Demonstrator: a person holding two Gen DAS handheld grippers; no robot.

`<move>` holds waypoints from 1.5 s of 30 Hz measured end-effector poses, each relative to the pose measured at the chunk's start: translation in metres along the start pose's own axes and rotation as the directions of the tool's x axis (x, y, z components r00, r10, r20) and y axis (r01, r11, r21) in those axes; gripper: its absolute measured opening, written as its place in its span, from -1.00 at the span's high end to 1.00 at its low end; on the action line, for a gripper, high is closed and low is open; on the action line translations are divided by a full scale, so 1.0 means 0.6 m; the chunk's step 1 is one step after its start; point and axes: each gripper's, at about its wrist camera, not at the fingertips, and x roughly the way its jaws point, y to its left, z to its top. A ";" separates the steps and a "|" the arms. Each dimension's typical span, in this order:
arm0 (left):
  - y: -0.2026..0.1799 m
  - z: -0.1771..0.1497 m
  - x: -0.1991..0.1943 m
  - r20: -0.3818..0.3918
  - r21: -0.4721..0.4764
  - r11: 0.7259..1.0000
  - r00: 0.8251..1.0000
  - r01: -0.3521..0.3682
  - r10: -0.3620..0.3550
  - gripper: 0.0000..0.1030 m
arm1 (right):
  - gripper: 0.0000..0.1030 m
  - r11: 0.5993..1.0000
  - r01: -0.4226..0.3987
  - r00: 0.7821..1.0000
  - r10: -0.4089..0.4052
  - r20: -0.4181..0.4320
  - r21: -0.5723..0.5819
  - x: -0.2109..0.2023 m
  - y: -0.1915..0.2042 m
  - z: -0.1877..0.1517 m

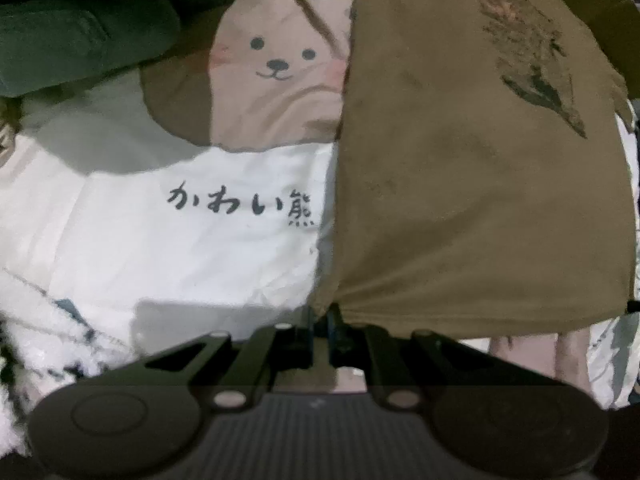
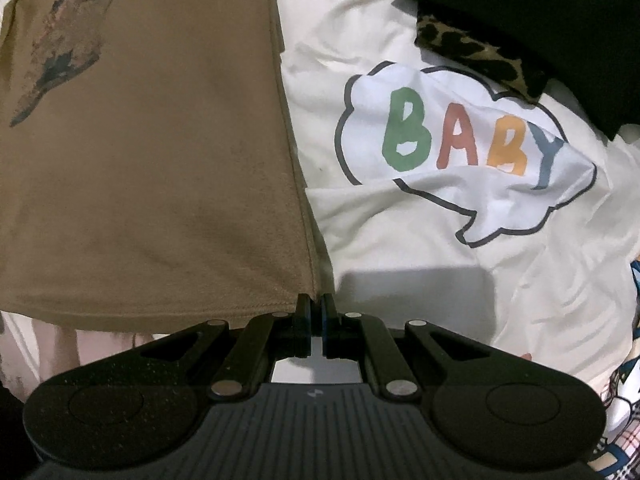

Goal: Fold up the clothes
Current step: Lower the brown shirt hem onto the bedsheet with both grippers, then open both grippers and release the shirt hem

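While both grippers point down at the bed, notes run view by view.

Left wrist, tool: left gripper (image 1: 320, 316) has its jaws pinched together on the near hem corner of the brown T-shirt (image 1: 472, 184); the cloth puckers into the tips.
Left wrist, garment: the shirt spreads away from the tips over the right half of the view, faded print (image 1: 528, 52) toward the far end.
Left wrist, surroundings: cream bedsheet (image 1: 160, 248) with a bear drawing (image 1: 276, 64) and dark script; a dark green garment (image 1: 80, 28) lies at the far left.

Right wrist, tool: right gripper (image 2: 316, 308) is likewise clamped on the opposite hem corner of the shirt.
Right wrist, garment: it fills the left half, side seam running away from the tips.
Right wrist, surroundings: "BABY" bubble print (image 2: 460, 148) on the sheet; black cloth (image 2: 540, 20) over a leopard-print piece (image 2: 472, 52) at the far right.

Step in hand: judged as laying the shirt out flat, hem held taut between both tools.
Next move: likely keep the corners level and the hem tight while carrying it toward the far end for the first fold; uneven pull risks a skewed crease.
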 end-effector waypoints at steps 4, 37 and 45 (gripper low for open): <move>0.008 0.005 0.030 -0.038 -0.030 0.999 0.999 -0.012 0.011 0.88 | 0.96 1.000 0.019 1.000 -0.019 -0.011 0.001 0.022 0.006 0.001; -0.077 0.087 -0.187 0.185 -0.084 0.993 0.977 -0.087 0.101 0.16 | 0.29 0.973 0.059 0.955 -0.120 0.273 0.221 -0.226 -0.014 0.057; -0.126 0.137 -0.235 0.314 -0.039 0.998 0.947 -0.050 0.060 0.12 | 0.28 0.992 0.004 0.926 -0.050 0.375 0.123 -0.270 0.018 0.094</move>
